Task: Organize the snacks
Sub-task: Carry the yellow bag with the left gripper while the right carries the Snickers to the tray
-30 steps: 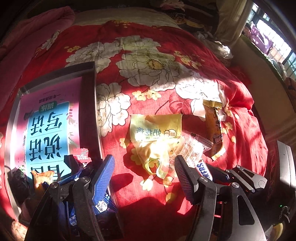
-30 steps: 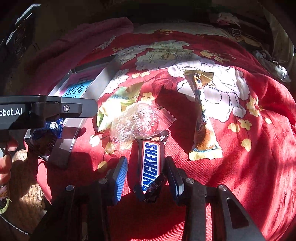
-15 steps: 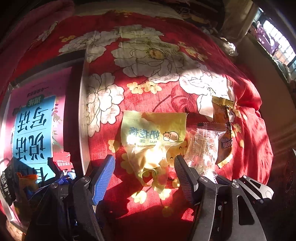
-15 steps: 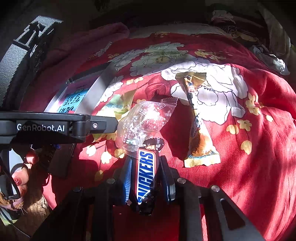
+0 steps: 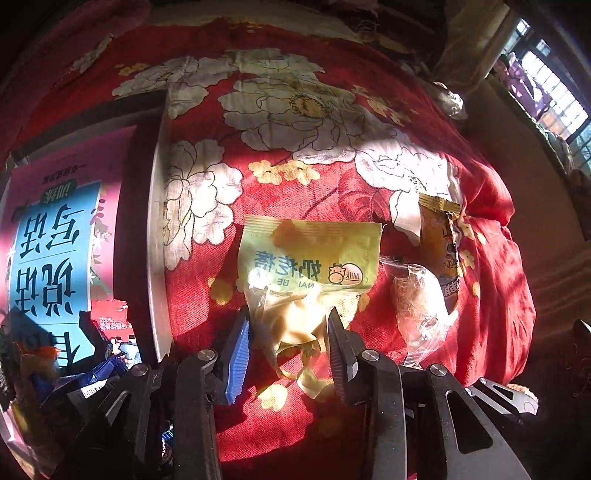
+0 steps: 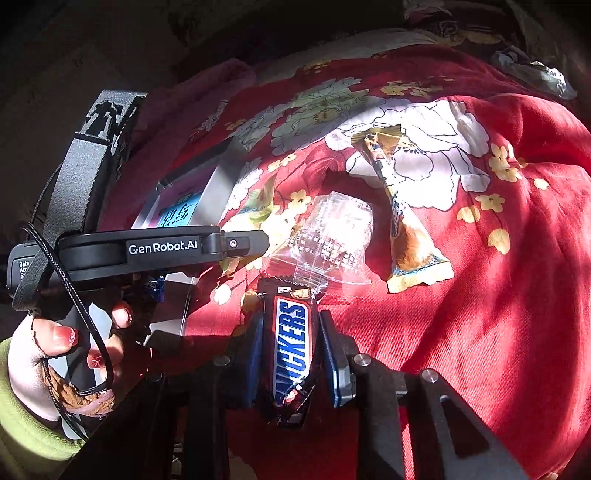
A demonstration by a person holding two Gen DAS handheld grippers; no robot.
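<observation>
A bed is covered by a red bedspread (image 5: 325, 155) printed with large white flowers and small yellow blossoms. Hard sunlight falls across the bedspread in bright patches, with deep shadow toward its far edge. Beyond that far edge lies dark, patterned bedding (image 6: 465, 33). To the right of the bedspread, a barred window (image 5: 554, 99) glows with daylight, and a pale curtain (image 5: 469, 48) hangs beside it.

Red bedspread (image 5: 332, 177) with large white peonies, small yellow flowers, sunlit across middle. Pink blanket (image 6: 207, 88) along far-left edge. Barred window (image 5: 554, 107) at upper right.
</observation>
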